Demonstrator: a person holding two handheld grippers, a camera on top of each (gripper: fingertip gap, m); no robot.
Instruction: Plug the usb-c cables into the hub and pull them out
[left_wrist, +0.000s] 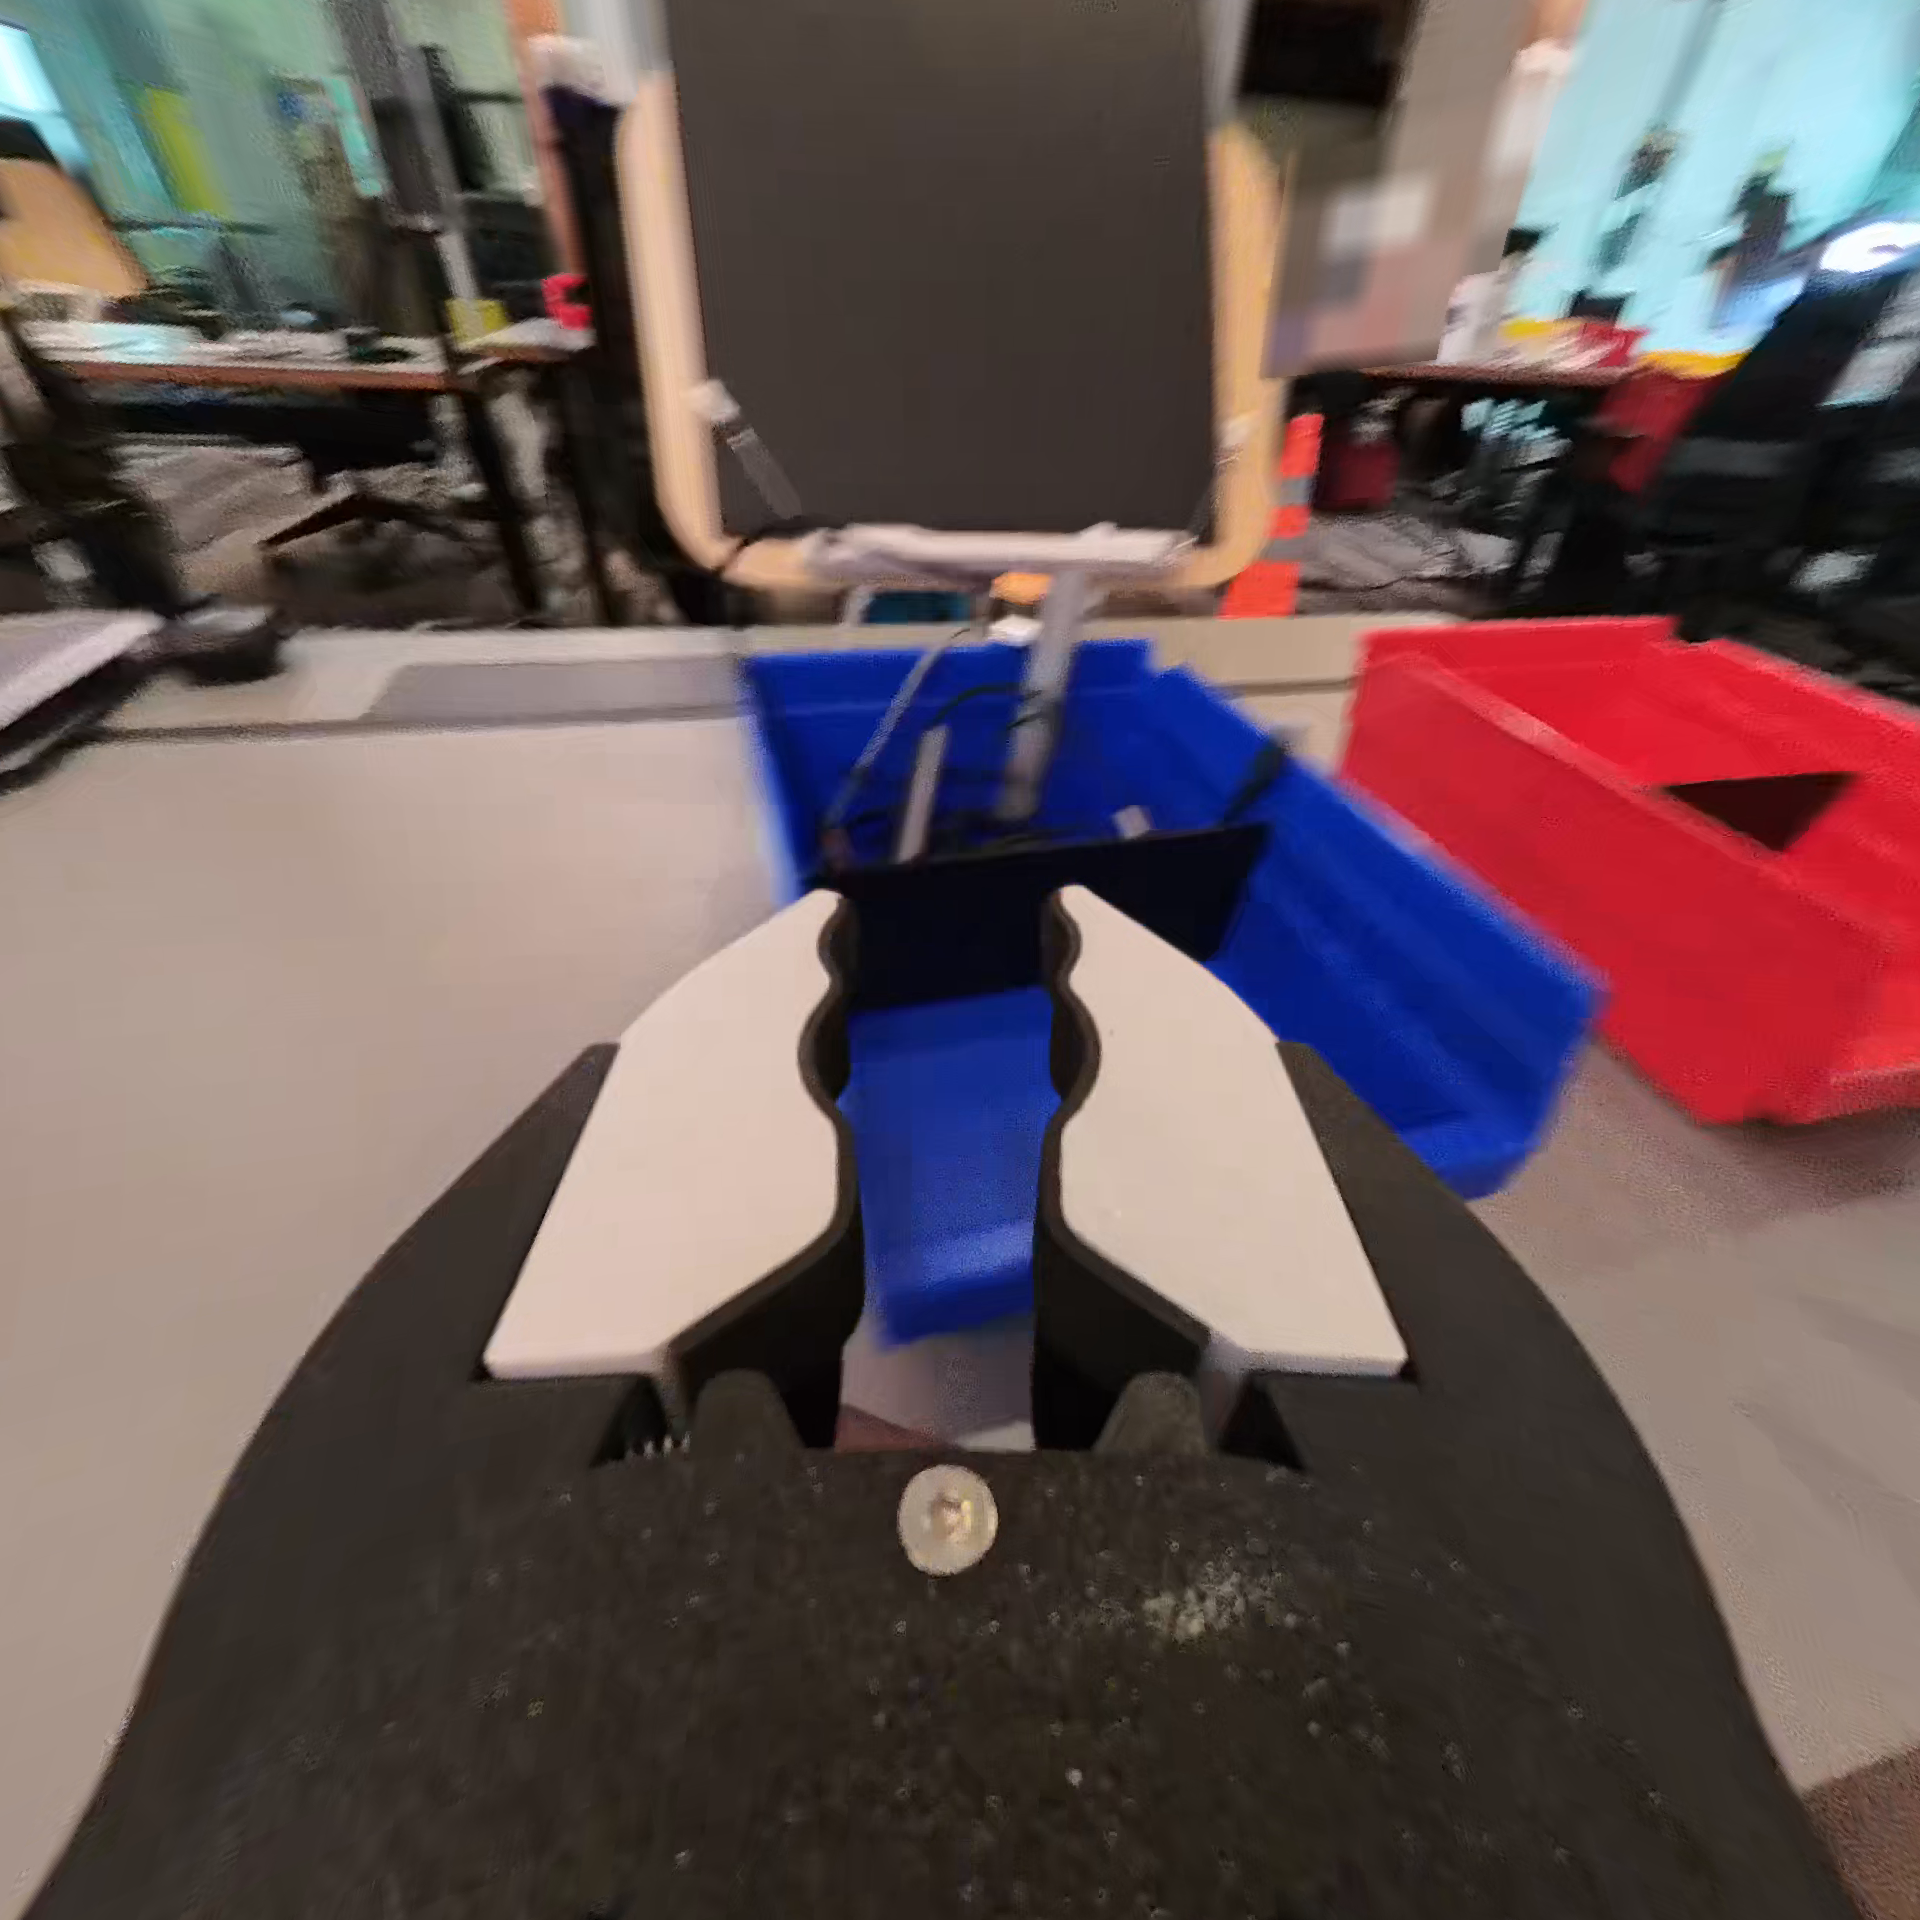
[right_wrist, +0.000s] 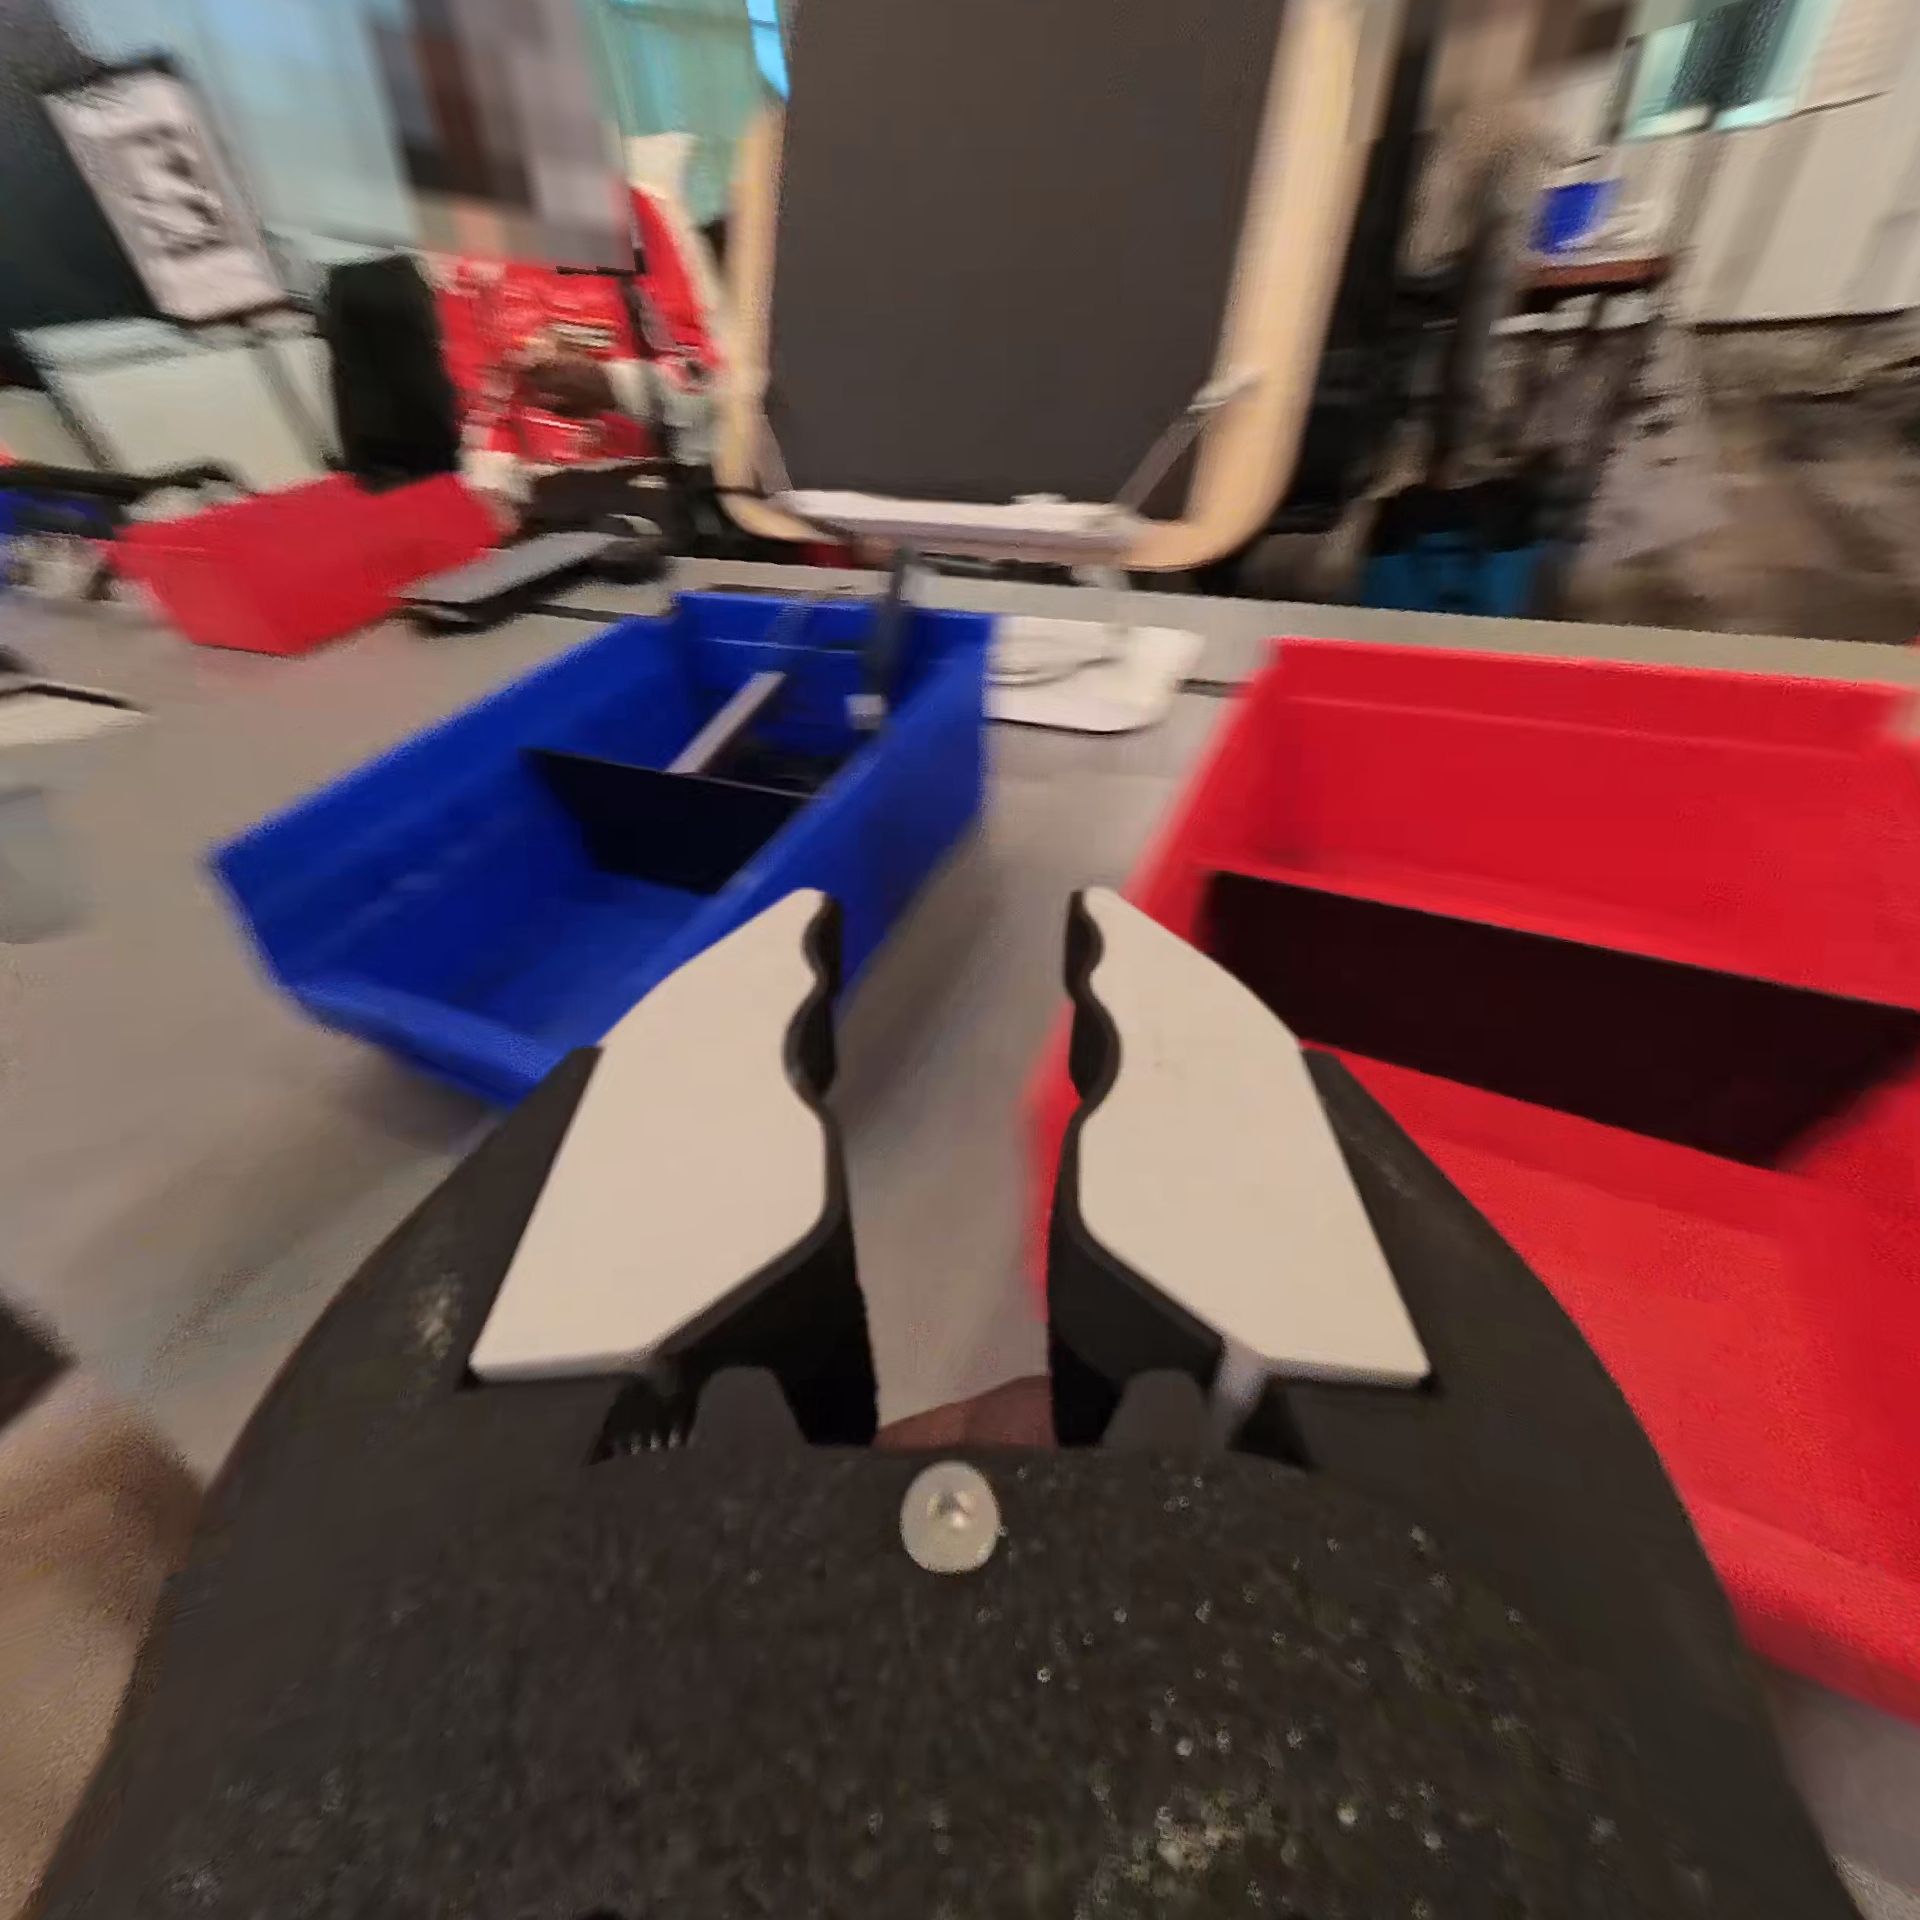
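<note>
A: Blue plastic fills the middle of the left wrist view: a blue bin (left_wrist: 1351, 966) standing on the grey table (left_wrist: 364, 987), with a black divider (left_wrist: 1132, 883) across it.

B: And the left gripper (left_wrist: 948, 914)?

A: Its two white fingers (left_wrist: 717, 1122) are spread, with nothing between them. They hang over the near end of the blue bin, and the divider shows in the gap at the tips.

B: Where are the cables?

A: Behind the divider, in the far compartment. Thin black cables (left_wrist: 883, 748) and a silvery bar (left_wrist: 920, 795), perhaps the hub, lie there, but the blur hides any connection. A grey stand pole (left_wrist: 1049, 686) crosses that end of the bin in the view; the blur hides where its foot rests.

B: What does the right wrist view give?

A: The right gripper (right_wrist: 951, 925) is spread too and holds nothing. It points at the strip of table between the blue bin (right_wrist: 436, 914) on its left and a red bin (right_wrist: 1662, 1299) on its right. The red bin has its own black divider (right_wrist: 1538, 1008). In the blue bin's far compartment the silvery bar (right_wrist: 727, 722) lies slanted, with a dark cable (right_wrist: 891, 634) near the far wall.

B: Anything else on the table?

A: A white flat piece (right_wrist: 1101, 675) lies toward the far edge, and another red bin (right_wrist: 301, 561) toward the far left corner. The two near bins stand apart.
</note>
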